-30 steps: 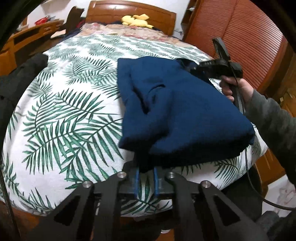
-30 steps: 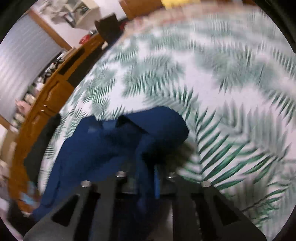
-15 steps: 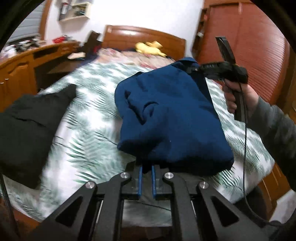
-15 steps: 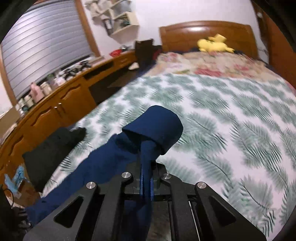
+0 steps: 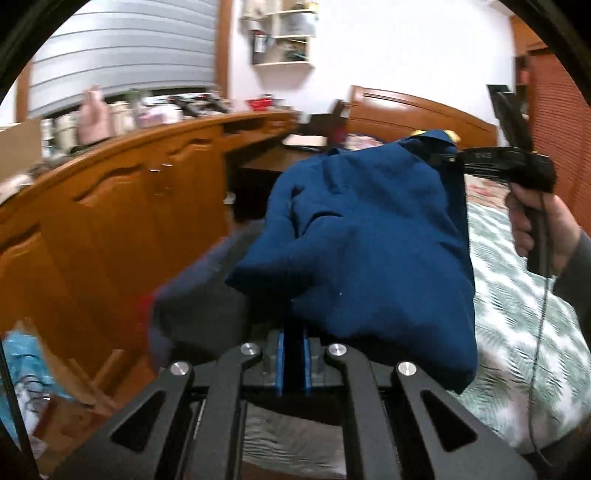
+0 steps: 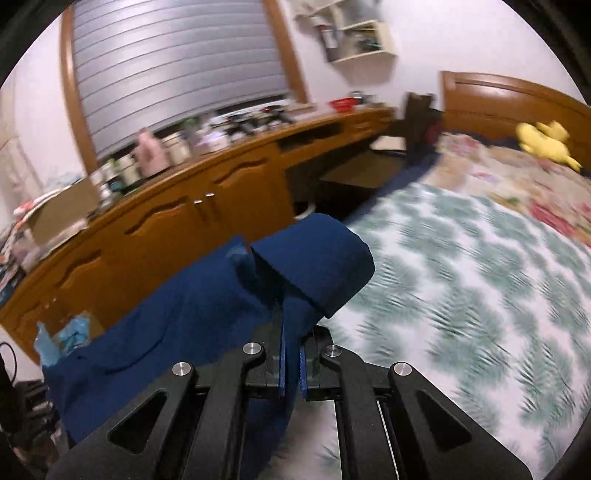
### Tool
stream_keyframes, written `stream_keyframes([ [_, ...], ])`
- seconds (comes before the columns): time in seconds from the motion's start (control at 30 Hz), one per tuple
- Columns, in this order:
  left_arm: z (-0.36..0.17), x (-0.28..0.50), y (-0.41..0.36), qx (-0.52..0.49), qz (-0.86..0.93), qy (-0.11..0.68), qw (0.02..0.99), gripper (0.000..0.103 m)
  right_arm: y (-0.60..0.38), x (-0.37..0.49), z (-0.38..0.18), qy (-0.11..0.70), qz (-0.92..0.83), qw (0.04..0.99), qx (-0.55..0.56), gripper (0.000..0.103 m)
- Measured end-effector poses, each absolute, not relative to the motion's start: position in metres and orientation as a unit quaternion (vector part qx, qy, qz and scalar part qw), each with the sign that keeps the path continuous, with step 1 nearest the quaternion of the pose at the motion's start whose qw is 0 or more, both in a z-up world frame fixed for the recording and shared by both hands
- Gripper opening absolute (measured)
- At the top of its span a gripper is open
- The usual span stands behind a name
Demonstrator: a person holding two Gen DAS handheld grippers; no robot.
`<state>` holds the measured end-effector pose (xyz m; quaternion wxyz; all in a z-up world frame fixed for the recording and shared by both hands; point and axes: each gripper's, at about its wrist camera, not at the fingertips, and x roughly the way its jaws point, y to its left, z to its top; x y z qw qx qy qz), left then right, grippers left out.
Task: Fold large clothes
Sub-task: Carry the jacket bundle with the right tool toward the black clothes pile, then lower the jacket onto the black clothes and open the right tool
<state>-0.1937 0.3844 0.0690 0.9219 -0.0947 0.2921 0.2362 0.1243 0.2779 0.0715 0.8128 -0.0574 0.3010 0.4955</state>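
- Wooden cabinets (image 5: 122,221) run along the left wall under a grey slatted shutter (image 6: 173,70); their countertop carries a blurred row of bottles and small objects that cannot be identified.
- Motion blur softens most of both views, so the leaf print on the bedspread (image 6: 461,295) reads only as green smears on white.
- On the wall hangs a white shelf (image 6: 364,35) whose contents are too small to make out.
- A carved wooden headboard (image 6: 509,99) closes the far end of the bed, with a yellow plush toy (image 6: 546,142) lying on a floral cover in front of it.
- A dark heap (image 5: 199,314) with a red patch sits low in the left wrist view, partly hidden behind the garment and too blurred to name.
- Crumpled light-blue material (image 6: 64,338) lies near the cabinet foot; what it is cannot be told.
- The blue garment (image 5: 369,251) hangs in the air between the two tools, lifted clear of the bedspread, and hides part of the headboard.
- The left gripper (image 5: 293,363) is clenched on a lower edge of the garment, cloth pinched between its blue pads.
- The right gripper (image 6: 291,369) likewise clamps a fold of the cloth, a rolled cuff standing just above its tips.
- In the left wrist view the person's right hand (image 5: 539,225), in a grey sleeve, grips the other tool's handle, a cable trailing down.
- White marking on that tool's body is illegible.
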Motion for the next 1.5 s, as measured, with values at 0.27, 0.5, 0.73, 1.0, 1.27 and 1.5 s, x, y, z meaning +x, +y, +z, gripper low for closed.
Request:
stream_keyframes([
  [0.27,0.057,-0.204,0.458,-0.109,0.311,0.306,0.893,0.005,0.361,0.106,0.07,0.312,0.518,0.794,-0.064,0.003],
  [0.5,0.044,-0.198,0.456,-0.127,0.318,0.323,0.882,0.009,0.379,0.098,0.013,0.347,0.458,0.8,-0.172,0.011],
  [0.73,0.058,-0.213,0.43,-0.132,0.299,0.303,0.895,0.016,0.357,0.074,0.007,0.3,0.475,0.806,-0.188,0.064],
  [1.0,0.089,-0.233,0.396,-0.115,0.287,0.286,0.907,0.019,0.357,0.0,-0.008,0.318,0.564,0.744,-0.165,0.064],
  [1.27,0.122,-0.252,0.368,-0.089,0.294,0.273,0.912,0.02,0.372,-0.028,-0.045,0.354,0.569,0.717,-0.194,0.064],
  [1.5,0.135,-0.257,0.331,-0.062,0.273,0.27,0.921,0.02,0.346,-0.032,-0.029,0.351,0.543,0.739,-0.188,0.064],
])
